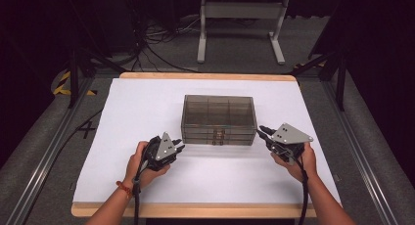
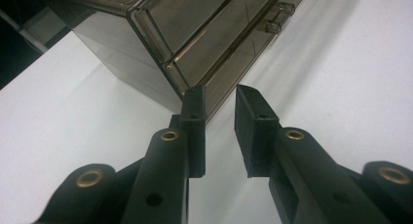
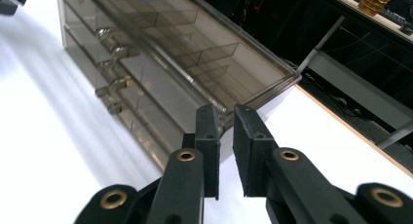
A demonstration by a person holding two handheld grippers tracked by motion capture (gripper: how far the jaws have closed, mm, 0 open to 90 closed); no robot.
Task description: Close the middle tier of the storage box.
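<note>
Tongs flank our smoky drawer box (image 1: 219, 118) on the white desk (image 1: 147, 102). Left tongs (image 2: 219, 103) and right tongs (image 3: 225, 121) both stand narrowly parted, holding nothing.

High view: above the near edge, looking fwd and down on the whole white table (image 1: 147, 102). Both gripper views sit low and close, each facing a front corner of the smoky clear plastic drawer box (image 1: 219, 118) (image 2: 195, 44) (image 3: 160, 73), probably from opposite ends.
</note>
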